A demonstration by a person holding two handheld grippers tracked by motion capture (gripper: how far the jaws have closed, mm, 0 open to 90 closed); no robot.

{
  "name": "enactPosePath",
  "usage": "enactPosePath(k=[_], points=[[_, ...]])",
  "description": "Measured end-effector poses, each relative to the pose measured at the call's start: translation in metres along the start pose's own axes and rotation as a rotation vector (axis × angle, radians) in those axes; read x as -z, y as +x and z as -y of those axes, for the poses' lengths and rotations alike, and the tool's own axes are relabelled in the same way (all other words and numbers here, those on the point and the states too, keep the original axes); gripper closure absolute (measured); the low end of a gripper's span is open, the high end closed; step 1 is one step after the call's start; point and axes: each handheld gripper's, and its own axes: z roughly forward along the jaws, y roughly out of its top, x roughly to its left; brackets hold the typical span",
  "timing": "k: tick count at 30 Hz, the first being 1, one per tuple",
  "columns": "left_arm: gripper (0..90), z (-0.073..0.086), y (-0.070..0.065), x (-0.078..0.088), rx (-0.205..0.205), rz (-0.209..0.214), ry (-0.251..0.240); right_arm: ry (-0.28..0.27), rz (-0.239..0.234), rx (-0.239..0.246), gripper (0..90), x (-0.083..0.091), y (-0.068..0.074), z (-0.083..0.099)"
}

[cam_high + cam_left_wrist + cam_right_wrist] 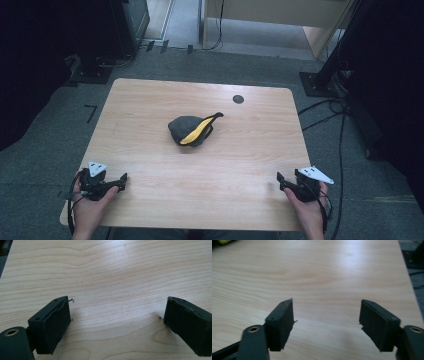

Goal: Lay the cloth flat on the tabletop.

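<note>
1. Right, the surface [150,150]: light wood-grain top, rounded corners, a small dark round disc [238,99] near its far edge, right of centre.
2. Room: grey carpet floor [50,150] all round, dim. A pale wooden furniture piece [280,12] stands beyond the far edge. Dark stands with black bases sit at far left [92,72] and far right [320,82].
3. Loose black cables [325,112] run across the floor to the right of the surface.
4. Dark grey cloth bundle with a yellow strip [192,131] lies crumpled at mid-surface, slightly toward the far side; a thin dark strap end points off to its upper right.
5. Left gripper [122,179] sits at the near left corner, held in the person's hand, jaws apart with bare wood between them in the left gripper view [115,315].
6. Right gripper [280,179] sits at the near right corner, also in hand, jaws apart over bare wood in the right gripper view [327,317].
7. Both grippers are well apart from the bundle; open wood lies between each and it, with no object in the path.
</note>
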Motion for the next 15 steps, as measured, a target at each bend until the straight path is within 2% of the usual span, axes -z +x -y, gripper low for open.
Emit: enactPosePath(k=[1,2,4,6,9,10,12,15], points=[[6.6,0.000,0.000,0.000,0.000,0.000,0.000,-0.010,-0.008,0.003,35.8,0.000,0.005,-0.004],[6.7,0.000,0.000,0.000,-0.002,0.001,0.000,-0.023,-0.037,0.010,41.0,0.000,0.017,-0.013],[6.6,0.000,0.000,0.000,-0.003,0.001,0.001,-0.031,-0.048,0.019,43.5,0.000,0.022,-0.016],[6.6,0.000,0.000,0.000,-0.003,0.001,0.000,-0.039,-0.088,0.023,46.9,-0.001,0.037,-0.027],[6.6,0.000,0.000,0.000,-0.003,0.001,0.000,-0.052,-0.137,0.056,50.9,-0.006,0.057,-0.040],[6.7,0.000,0.000,0.000,-0.003,0.001,0.000,-0.056,-0.169,0.066,53.0,-0.012,0.069,-0.048],[6.6,0.000,0.000,0.000,-0.003,0.001,0.000,-0.057,-0.181,0.064,53.8,-0.014,0.074,-0.051],[6.7,0.000,0.000,0.000,-0.003,0.001,0.001,-0.062,-0.219,0.090,55.7,-0.023,0.095,-0.063]])
